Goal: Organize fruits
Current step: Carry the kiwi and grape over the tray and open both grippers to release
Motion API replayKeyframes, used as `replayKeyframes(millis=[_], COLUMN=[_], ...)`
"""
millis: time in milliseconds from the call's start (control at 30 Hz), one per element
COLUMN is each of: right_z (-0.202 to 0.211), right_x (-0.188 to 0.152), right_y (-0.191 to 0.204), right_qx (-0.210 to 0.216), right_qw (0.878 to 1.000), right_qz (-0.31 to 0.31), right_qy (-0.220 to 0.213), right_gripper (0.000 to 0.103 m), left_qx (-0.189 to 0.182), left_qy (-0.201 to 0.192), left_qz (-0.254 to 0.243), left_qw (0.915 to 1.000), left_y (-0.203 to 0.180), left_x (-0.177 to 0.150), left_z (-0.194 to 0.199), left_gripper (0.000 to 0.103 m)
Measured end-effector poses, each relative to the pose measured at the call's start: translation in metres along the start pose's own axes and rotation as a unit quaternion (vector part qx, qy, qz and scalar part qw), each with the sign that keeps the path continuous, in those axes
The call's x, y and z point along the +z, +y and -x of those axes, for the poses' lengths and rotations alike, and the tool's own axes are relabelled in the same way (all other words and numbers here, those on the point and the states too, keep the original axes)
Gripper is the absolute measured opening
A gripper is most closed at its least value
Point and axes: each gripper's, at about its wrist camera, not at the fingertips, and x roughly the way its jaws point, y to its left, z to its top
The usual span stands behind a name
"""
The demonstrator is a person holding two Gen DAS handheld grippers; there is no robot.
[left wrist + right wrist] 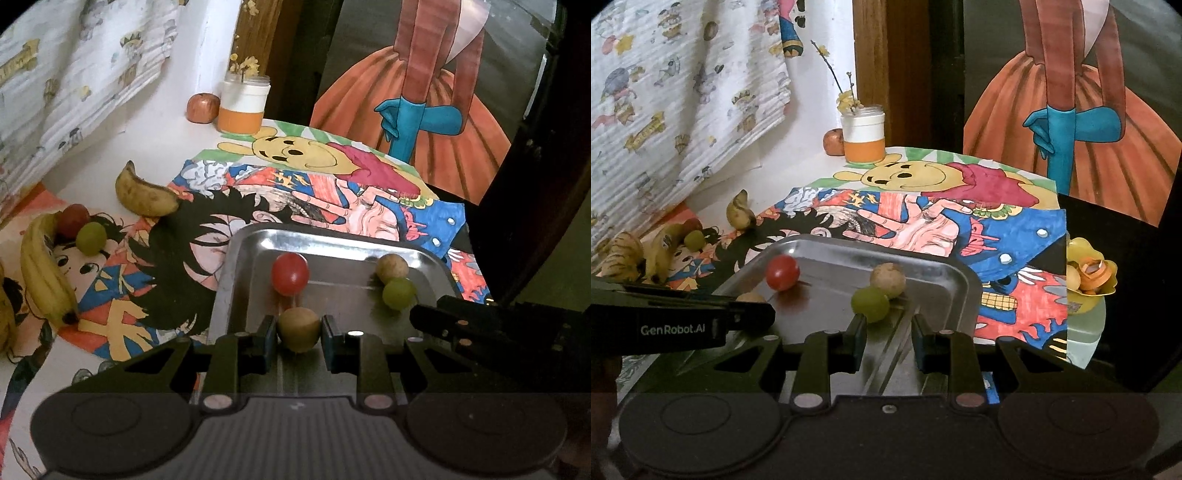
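Note:
A steel tray (255, 236) (960, 273) lies on the drawing-covered table. In it are a red fruit (290, 273) (782, 272), a tan round fruit (392, 266) (887, 280) and a green grape (398, 292) (870, 303). My left gripper (299, 330) is shut on another tan round fruit (298, 328) just above the tray's near part. My right gripper (889, 334) is open and empty over the tray's near edge, with the green grape just ahead of its left finger. The left gripper (750, 315) shows from the side in the right wrist view.
Bananas (42, 269) (144, 194), a dark red fruit (73, 218) and a second green grape (91, 238) lie left of the tray. An apple (201, 107) and an orange-and-white jar (243, 105) stand at the back. A yellow dish (1087, 275) sits right of the table.

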Motion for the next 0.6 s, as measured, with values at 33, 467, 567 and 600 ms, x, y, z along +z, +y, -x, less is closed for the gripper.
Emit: replayKeyframes(millis=[33,467,567,600], right_z=[0.000,0.026,0.036,0.040], right_x=[0.000,-0.001,-0.001,-0.001], right_y=[0.000,0.001,0.001,0.001], right_qx=[0.001,-0.007,-0.008,-0.008], right_qw=[1.000,1.000,1.000,1.000], right_qz=[0.000,0.000,-0.003,-0.003], right_qy=[0.001,-0.017,-0.023,-0.025], right_gripper=[0.029,0.053,0.061,0.063], left_qx=[-0.001,0.002,0.003,0.005], left_qy=[0.000,0.000,-0.011,-0.017], left_qz=[0.001,0.014,0.021,0.023], left_qw=[1.0000,0.9999,0.9997,0.9996], left_y=[0.000,0.002,0.002,0.002], left_x=[0.000,0.000,0.001,0.002], left_z=[0.000,0.006,0.015,0.020], left_gripper=[0.029,0.041,0.069,0.072])
